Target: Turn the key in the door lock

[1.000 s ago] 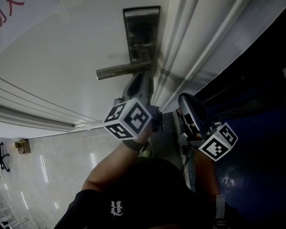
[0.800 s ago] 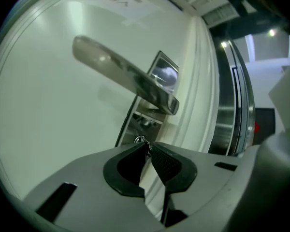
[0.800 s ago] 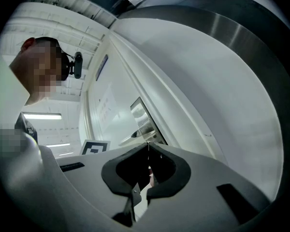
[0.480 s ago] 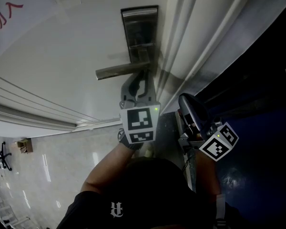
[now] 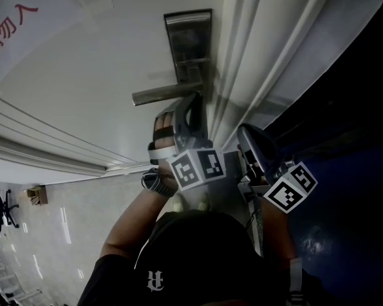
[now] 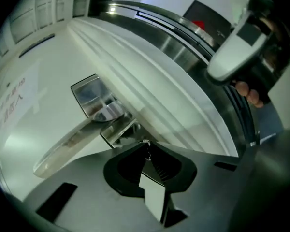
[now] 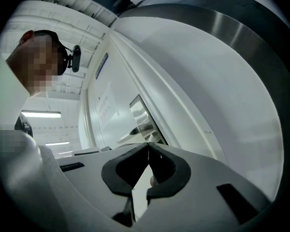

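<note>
Jaws of the left gripper [image 6: 146,142] closed on a thin metal key [image 6: 147,151]; only a sliver shows at the tips. Right gripper [image 7: 147,146] jaws together, empty, well right of the lock by the door frame.

Risks, as judged: tip-only hold may slip when twisting; the gripper body may catch the flat steel lever handle [image 6: 70,141] just beyond it.

Key sits at the near end of the brushed steel lock plate [image 6: 89,96]. Keyhole itself hidden.

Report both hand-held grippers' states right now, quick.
Left hand-held gripper: closed on a small metal piece at the door lock, apparently the key.
Right hand-held gripper: closed, nothing between the jaws.
</note>
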Motion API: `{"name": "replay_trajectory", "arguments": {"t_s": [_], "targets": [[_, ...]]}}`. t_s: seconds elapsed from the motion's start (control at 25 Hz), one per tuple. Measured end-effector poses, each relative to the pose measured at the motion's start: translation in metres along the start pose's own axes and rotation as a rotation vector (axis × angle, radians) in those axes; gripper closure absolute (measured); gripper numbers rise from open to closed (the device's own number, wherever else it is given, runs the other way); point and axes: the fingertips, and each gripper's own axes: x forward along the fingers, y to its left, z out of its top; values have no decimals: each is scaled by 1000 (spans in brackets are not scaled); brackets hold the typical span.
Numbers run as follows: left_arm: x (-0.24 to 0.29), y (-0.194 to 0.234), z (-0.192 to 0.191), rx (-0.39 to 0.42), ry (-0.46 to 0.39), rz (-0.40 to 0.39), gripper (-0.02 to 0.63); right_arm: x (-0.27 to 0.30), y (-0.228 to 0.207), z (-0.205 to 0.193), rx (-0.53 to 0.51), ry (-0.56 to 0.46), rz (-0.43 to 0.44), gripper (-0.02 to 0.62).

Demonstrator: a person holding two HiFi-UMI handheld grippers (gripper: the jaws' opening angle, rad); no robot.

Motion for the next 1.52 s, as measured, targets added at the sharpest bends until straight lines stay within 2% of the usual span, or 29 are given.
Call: {"name": "replay_trajectory", "arguments": {"t_s": [0.24,0.56,0.64,0.76,0.96,1.12,1.24,1.4,1.52], "targets": [[0,-3,-1,254,20,30,578,0,2,0,-6,-2,-4,581],[1,-5,-2,712,31,51,589,2,4,-3,-21,3,-9,581],[0,-5,-1,783,16,45,589,3,6,-2,-23,3,-7,581],[0,-5,0,830,-6,48,591,5,9,-2,-27,3,-3,581],[-2,-6,2,816,-40,34,589,8,11,-3,-28,2,-5,581],[-10,-4,1,753,-72,22,551,10,11,-7,-32,14,-12,581],[-19,-3,2,687,-103,9,548,12,10,-10,-36,22,-19,581],[-34,1,9,538,-157,-8,568,18,11,-14,-48,33,-24,581],[-47,5,12,332,-183,-66,588,25,16,-17,-65,45,-17,581]]}}
